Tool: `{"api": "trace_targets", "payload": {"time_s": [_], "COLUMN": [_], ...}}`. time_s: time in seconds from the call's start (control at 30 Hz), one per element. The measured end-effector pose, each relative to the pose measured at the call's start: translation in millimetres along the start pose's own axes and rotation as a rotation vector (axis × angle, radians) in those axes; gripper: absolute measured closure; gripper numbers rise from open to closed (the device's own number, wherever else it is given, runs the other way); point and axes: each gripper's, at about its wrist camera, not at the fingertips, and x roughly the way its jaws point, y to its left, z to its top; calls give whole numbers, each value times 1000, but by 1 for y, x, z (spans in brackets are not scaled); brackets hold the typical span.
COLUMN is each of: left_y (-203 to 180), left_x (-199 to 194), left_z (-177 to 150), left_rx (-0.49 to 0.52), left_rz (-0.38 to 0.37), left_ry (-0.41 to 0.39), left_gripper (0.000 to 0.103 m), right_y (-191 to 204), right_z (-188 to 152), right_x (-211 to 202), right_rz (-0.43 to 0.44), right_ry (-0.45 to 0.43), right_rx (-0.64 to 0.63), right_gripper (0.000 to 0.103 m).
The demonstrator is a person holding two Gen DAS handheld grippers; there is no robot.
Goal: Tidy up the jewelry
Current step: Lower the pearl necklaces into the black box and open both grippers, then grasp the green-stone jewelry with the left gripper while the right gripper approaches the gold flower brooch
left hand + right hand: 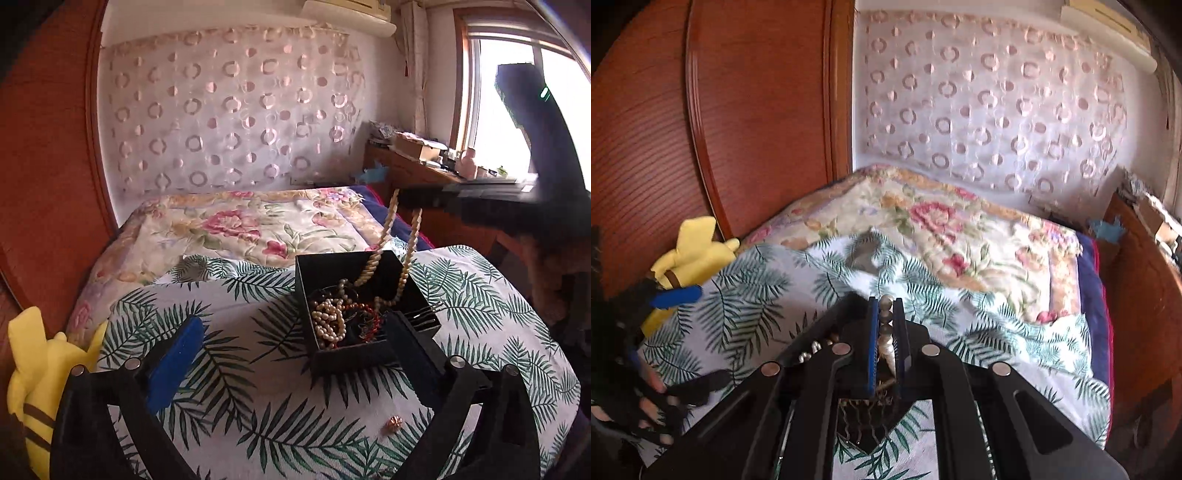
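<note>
Just right of centre in the left wrist view sits the black box (364, 306) on the leaf-print cloth (258, 406), heaped with tangled beads. A cream bead necklace (386, 236) rises from it in two strands toward the right gripper (400, 197) at the frame's right edge. In the right wrist view that gripper (886, 334) is clamped on the necklace (886, 321) — beads show between its fingers. The left gripper (291, 347) has its fingers wide apart, holding nothing. A small reddish ornament (394, 422) lies on the cloth, lower right — a yellow plush toy (35, 384) at lower left.
</note>
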Motion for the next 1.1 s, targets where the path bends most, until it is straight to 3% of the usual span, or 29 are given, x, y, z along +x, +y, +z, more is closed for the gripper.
{"api": "trace_targets", "payload": {"time_s": [0.23, 0.37, 0.53, 0.8, 1.1], "left_y": [-2, -4, -7, -2, 10], "left_x": [-12, -20, -35, -53, -59], "left_z": [-9, -14, -29, -68, -96], "left_rx": [7, 8, 11, 15, -23], "left_rz": [-8, -14, -37, -40, -28], "left_ry": [-4, -5, -4, 34, 75], "left_gripper": [7, 7, 7, 7, 7], "right_y": [0, 3, 21, 55, 71], "right_z": [-16, -21, -51, -124, -153], "right_x": [4, -11, -33, -21, 12], "right_rz": [21, 41, 99, 168, 183], "right_ry": [4, -21, -23, 84, 181], "right_rx": [17, 26, 1, -39, -57], "right_gripper": [93, 76, 74, 74, 63]}}
